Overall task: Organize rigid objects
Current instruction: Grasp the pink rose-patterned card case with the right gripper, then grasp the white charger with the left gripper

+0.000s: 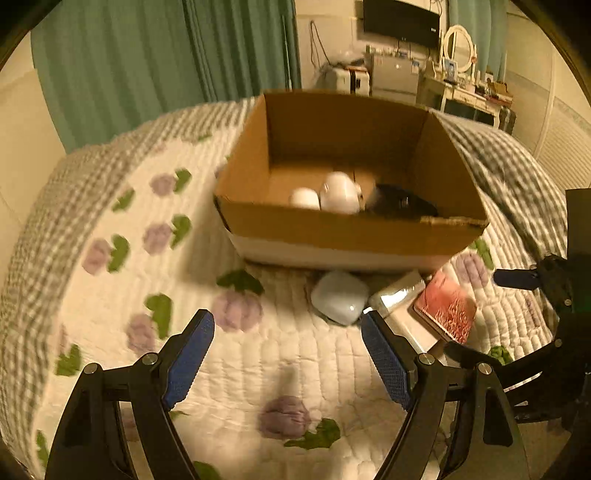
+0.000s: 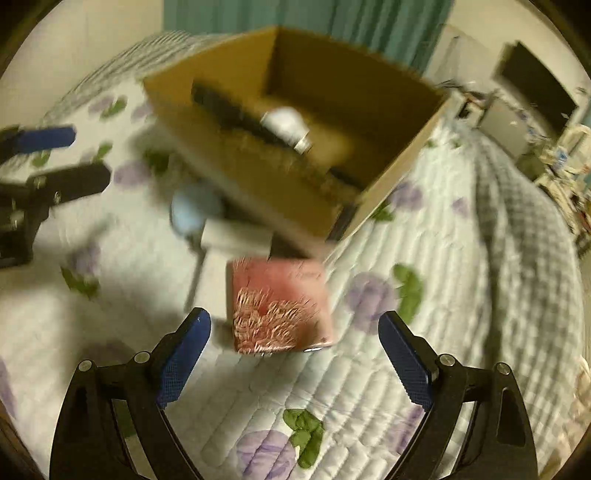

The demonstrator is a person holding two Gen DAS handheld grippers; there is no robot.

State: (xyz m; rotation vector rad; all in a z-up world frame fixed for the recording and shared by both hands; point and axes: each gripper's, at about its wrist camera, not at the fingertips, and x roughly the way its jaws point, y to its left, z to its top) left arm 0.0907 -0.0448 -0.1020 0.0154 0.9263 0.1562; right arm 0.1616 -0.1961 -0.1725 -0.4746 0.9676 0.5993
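Observation:
An open cardboard box (image 1: pixel 343 232) stands on the bed and holds white rounded objects (image 1: pixel 338 194) and a dark object (image 1: pixel 400 206). In front of it lie a pale blue rounded case (image 1: pixel 340 297), a white flat box (image 1: pixel 400 295) and a red patterned box (image 1: pixel 447 308). My left gripper (image 1: pixel 288 325) is open and empty, just short of the blue case. My right gripper (image 2: pixel 295 325) is open, its jaws wide either side of the red box (image 2: pixel 280 304), without touching it. The cardboard box (image 2: pixel 258 162) lies beyond. The right view is blurred.
The bed has a white quilt (image 1: pixel 236 354) with purple flowers and a grey checked border. Green curtains (image 1: pixel 147 55) hang behind. A dresser with a mirror (image 1: pixel 465 85) and a wall television (image 1: pixel 400 22) stand at the far right.

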